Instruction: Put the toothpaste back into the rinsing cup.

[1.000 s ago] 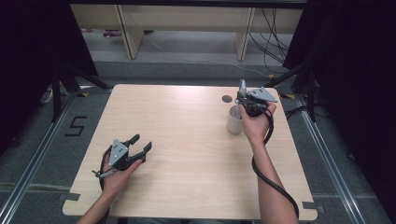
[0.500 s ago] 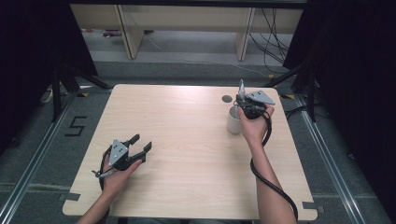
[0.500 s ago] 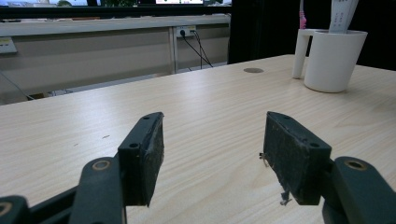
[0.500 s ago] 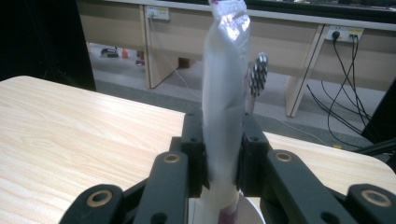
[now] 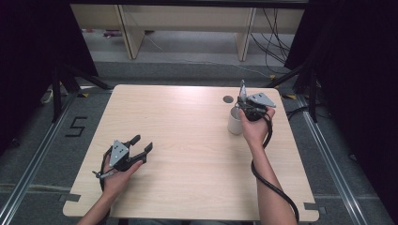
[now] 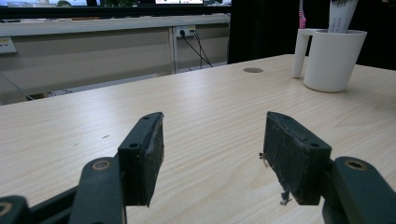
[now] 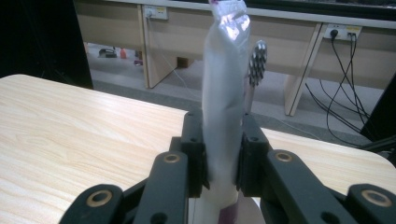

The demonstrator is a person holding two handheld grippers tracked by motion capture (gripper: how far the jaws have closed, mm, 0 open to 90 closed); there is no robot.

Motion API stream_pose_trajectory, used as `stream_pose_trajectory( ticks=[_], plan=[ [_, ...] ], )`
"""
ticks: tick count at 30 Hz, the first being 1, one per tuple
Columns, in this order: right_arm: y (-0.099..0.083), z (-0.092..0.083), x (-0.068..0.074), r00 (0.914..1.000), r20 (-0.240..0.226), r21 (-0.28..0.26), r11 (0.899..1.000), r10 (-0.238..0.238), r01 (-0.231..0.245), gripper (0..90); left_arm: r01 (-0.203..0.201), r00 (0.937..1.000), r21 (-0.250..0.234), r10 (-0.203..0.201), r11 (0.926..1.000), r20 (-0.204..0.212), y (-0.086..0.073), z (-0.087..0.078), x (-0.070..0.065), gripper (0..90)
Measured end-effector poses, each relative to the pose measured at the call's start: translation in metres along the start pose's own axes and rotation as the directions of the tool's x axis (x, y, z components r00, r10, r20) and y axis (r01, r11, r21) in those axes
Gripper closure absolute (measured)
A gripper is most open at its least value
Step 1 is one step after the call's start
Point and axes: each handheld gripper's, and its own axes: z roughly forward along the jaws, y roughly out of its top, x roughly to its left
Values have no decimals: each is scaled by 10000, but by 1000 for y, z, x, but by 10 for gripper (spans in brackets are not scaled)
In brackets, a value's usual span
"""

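My right gripper [image 5: 243, 101] sits at about one o'clock on the worktop [image 5: 187, 140], just above the white mug [image 5: 234, 122]. Its jaws are clamped on a pale toothpaste tube [image 7: 223, 93], which stands upright between the pads with its crimped end at twelve o'clock in the right gripper view and its lower end going down towards the mug. Just behind the tube, at one o'clock from it, the bristled head of a toothbrush [image 7: 257, 57] pokes up. In the high view the tube's tip [image 5: 242, 87] rises above my right hand [image 5: 256, 126], which is touching the mug's right side.

My left gripper [image 5: 143, 146] rests at about seven o'clock on the worktop, well apart from the mug. Its jaws stand wide apart with nothing between them, only bare wood. In the left gripper view the mug [image 6: 329, 58] is at one o'clock, handle to its left, with the tube [image 6: 341, 14] sticking out of the top. A small dark round hole [image 5: 228, 99] lies in the worktop just beyond the mug.
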Motion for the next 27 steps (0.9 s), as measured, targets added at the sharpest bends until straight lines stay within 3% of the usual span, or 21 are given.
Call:
stream_pose_trajectory(
  ticks=[1, 3, 5, 10, 11, 13, 19, 20, 25, 27],
  plan=[
    [-1, 0, 1, 9999, -43, 31, 9999, 160, -160, 769, 1, 10000, 0, -1, 10000, 1, 0, 0, 0, 381],
    [-2, 2, 0, 9999, -39, -35, 9999, -94, 94, 769, 12, 10000, -19, -12, 10000, 4, 0, 0, 0, 381],
    [-4, 2, 2, 9998, 49, 69, 9998, 209, -210, 768, 12, 10000, -27, -12, 10000, 4, 0, 0, 0, 381],
    [-5, 3, 1, 9999, -63, 126, 9999, 83, -82, 768, -15, 10000, -10, 15, 10000, 8, 0, 0, 0, 381],
    [-5, 3, 0, 9999, 17, 33, 9999, -126, 126, 768, -10, 10000, -6, 10, 10000, 3, 0, 0, 0, 381],
    [-7, 3, 1, 9999, -50, 113, 9998, 132, -131, 768, -7, 10000, 0, 7, 10000, 2, 0, 0, 0, 382],
    [-10, 6, 1, 10000, 5, 201, 9998, -22, 22, 767, 14, 10000, -26, -14, 10000, 12, 0, 0, 0, 381],
    [-10, 6, 0, 9997, 80, 112, 9997, -228, 227, 767, 22, 10000, -27, -22, 10000, 14, 0, 0, 0, 382],
    [-11, 6, 1, 10000, 24, 183, 9998, -97, 96, 766, 6, 10000, -12, -6, 10000, 8, 0, 0, 0, 381],
    [-11, 7, 0, 9997, -11, 125, 9996, -253, 253, 766, 3, 10000, -23, -3, 10000, 12, 0, 0, 0, 381]
  ],
)
